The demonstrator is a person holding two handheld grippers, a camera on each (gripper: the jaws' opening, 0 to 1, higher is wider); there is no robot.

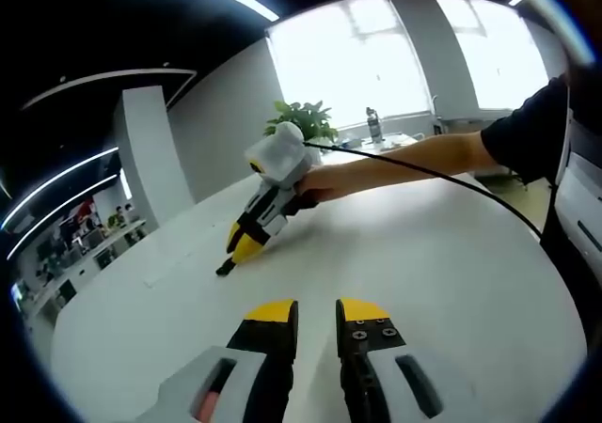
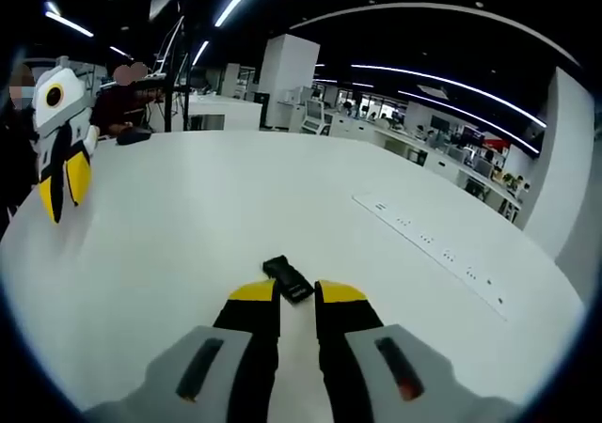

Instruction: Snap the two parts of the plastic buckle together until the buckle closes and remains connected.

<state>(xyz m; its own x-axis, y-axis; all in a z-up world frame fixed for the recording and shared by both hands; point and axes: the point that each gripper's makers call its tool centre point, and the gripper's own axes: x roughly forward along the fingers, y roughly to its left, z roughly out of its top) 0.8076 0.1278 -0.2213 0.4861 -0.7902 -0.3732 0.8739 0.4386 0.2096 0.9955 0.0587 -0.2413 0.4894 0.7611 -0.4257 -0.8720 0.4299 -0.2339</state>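
White bench surface spreads across the left gripper view, and the buckle, a small black piece, lies flat on it. The right tool reaches down to that buckle from beyond it, yellow tips lowered right at the piece; whether they touch it cannot be told, nor how far they are parted. A person's hand grips this tool, a bare forearm and dark sleeve trailing away behind it, with a black cable arcing above the arm. The left tool sits on the near side of the buckle, well apart from it, jaws released with a clear gap and nothing between them. A green plant stands far behind the buckle, by bright windows.

In the right gripper view, the buckle lies on the bench just ahead of the right tool, at the mouth of its parted, empty jaws. The left tool hangs above the bench, well away from the buckle, tips pointing down.
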